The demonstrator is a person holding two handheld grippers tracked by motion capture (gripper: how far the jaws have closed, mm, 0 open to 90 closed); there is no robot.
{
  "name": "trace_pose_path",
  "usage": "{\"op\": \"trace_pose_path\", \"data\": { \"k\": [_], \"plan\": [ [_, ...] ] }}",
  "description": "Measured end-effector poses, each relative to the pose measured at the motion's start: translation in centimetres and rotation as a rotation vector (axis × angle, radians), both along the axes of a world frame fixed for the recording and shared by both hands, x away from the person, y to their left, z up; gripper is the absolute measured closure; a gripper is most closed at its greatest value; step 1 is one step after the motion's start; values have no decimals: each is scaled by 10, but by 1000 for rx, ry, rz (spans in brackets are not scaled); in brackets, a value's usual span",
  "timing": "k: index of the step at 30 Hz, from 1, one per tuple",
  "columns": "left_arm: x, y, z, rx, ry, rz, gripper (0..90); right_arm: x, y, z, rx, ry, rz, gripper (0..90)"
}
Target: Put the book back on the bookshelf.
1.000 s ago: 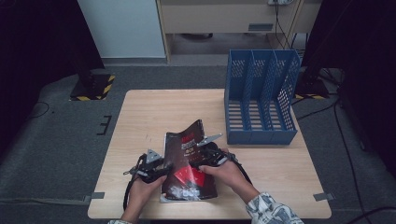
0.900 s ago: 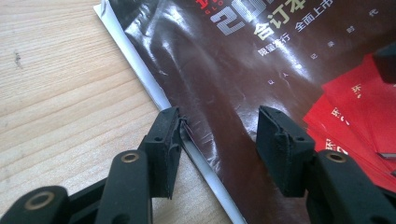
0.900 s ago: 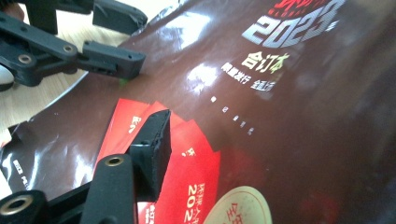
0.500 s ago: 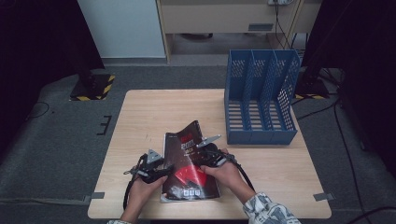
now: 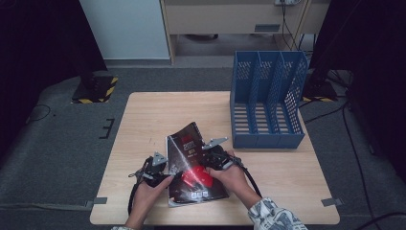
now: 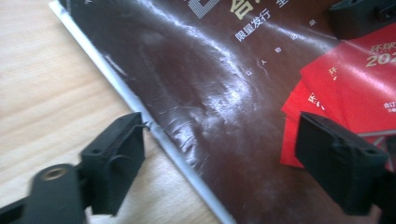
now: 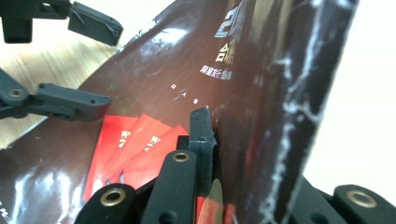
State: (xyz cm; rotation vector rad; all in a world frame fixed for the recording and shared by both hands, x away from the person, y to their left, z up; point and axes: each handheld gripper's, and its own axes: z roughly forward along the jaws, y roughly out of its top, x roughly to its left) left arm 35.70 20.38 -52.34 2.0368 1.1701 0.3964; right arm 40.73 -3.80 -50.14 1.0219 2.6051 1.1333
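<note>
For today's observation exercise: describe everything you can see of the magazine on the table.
The magazine is thin and glossy, with a dark brown cover, red card graphics, pale lettering and a white edge. It lies near the table's front edge, its right side curled upward. The right gripper pinches that raised part; the left gripper, jaws just opened, straddles its left edge.

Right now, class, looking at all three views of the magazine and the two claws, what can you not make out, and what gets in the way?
- Magazine cover print, high view: too small to read.
- Its right page, right gripper view: the raised, curling cover hides it.
- Right claw, right gripper view: shut on the cover; the far jaw is behind the paper.
- Left claw, left gripper view: jaws open and blurred; the bottom edge cuts them off.
- File rack, high view: slot floors partly hidden by the dividers.
</note>
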Motion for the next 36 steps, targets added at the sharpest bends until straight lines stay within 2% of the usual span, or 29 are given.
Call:
{"op": "trace_pose_path", "data": {
  "k": [3,6,8,10,18,19,20,21,27,36],
  "plan": [
    [-1,4,0,-21,14,-1,76,1,-2,8,6,-28,-6,837],
    [0,4,-1,-41,24,1,75,1,-3,12,5,-40,-8,839],
    [0,3,-1,-42,27,-4,75,1,-3,15,4,-48,-6,839],
    [0,2,-1,-26,32,-5,79,1,-4,17,5,-47,-3,840],
    [-1,0,-2,-40,54,-23,95,0,-3,29,10,-82,13,847],
    [-2,-2,-3,-59,70,-23,95,0,-2,33,15,-90,17,850],
    [-2,-2,-3,-59,70,-23,95,0,-2,33,15,-90,17,850],
    [-2,-3,-4,-90,88,-27,95,0,-1,36,13,-97,26,851],
    [-1,-5,-5,-88,94,-53,104,-1,0,44,32,-123,35,860],
    [0,-8,-5,-91,99,-75,107,-3,1,50,44,-132,38,867]
  ]
}}
